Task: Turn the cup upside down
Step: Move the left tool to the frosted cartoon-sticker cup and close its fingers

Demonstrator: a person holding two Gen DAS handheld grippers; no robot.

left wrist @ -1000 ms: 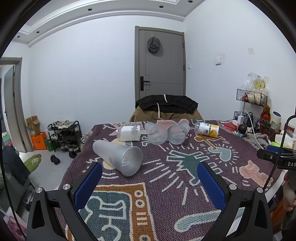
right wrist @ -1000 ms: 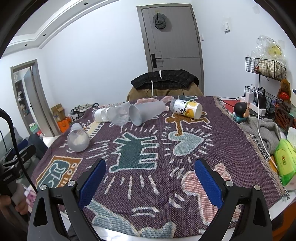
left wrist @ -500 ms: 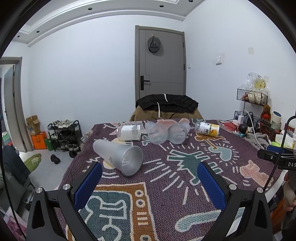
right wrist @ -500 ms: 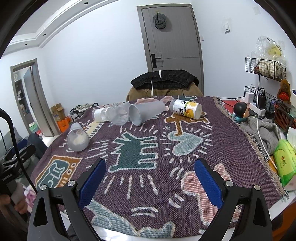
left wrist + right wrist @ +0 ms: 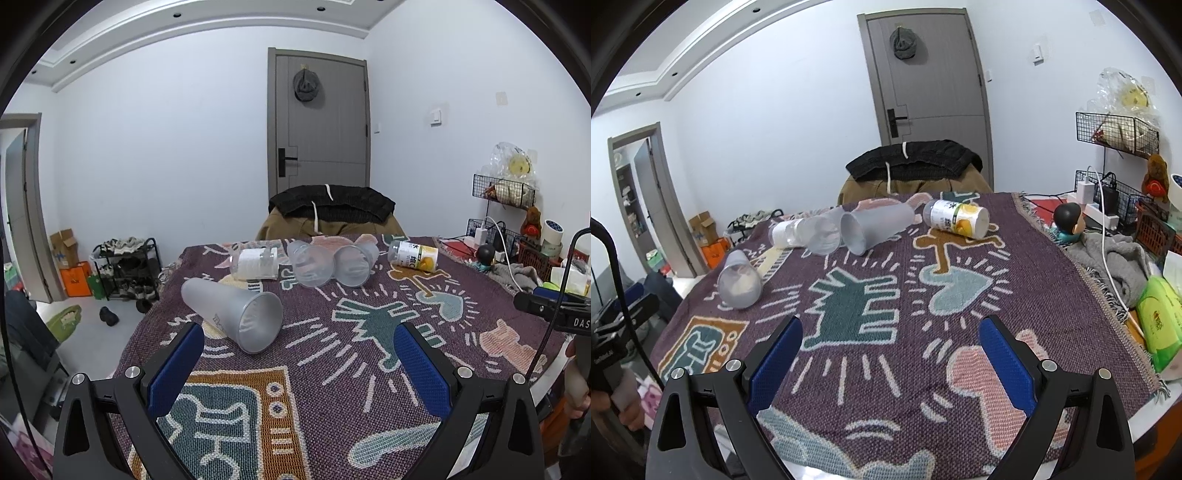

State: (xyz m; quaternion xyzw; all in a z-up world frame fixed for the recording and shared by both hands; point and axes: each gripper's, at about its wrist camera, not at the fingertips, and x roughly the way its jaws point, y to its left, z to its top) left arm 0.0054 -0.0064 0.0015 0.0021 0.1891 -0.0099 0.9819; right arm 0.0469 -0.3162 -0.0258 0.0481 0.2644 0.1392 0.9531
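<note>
— So, how do the left gripper's [image 5: 297, 352] fingers [image 5: 175, 369] stand?

— Spread wide, nothing between the blue pads. They hover over the patterned blanket [image 5: 332, 406], and the gap between them frames bare weave.

— And the right gripper [image 5: 890, 352]?

— Same: fingers [image 5: 1006, 363] far apart, holding nothing, low over the near part of the blanket [image 5: 886, 387].

— Where is the cup?

— A frosted cup [image 5: 234, 314] lies on its side just beyond the left gripper's left finger, not touching it, its open mouth turned toward the camera and slightly right. From the right wrist the same cup [image 5: 739, 282] sits far off to the left, near the blanket's edge.

— Anything else out there?

— Further back, a cluster: a clear bottle with a white label [image 5: 255, 263] on its side, then two more frosted cups [image 5: 330, 260] lying side by side, touching, mouths toward the left camera. Right of them lies a bottle with a yellow fruit label [image 5: 415, 256], apart from the cups. In the right wrist view that bottle [image 5: 956, 220] rests behind the long frosted cup [image 5: 877, 227].

— Beyond the table?

— A dark garment draped over a chair [image 5: 330, 206], then a grey door [image 5: 321, 122] with a cap hanging on it. At the right edge, a green packet [image 5: 1160, 325] and a grey cloth [image 5: 1115, 258].
</note>
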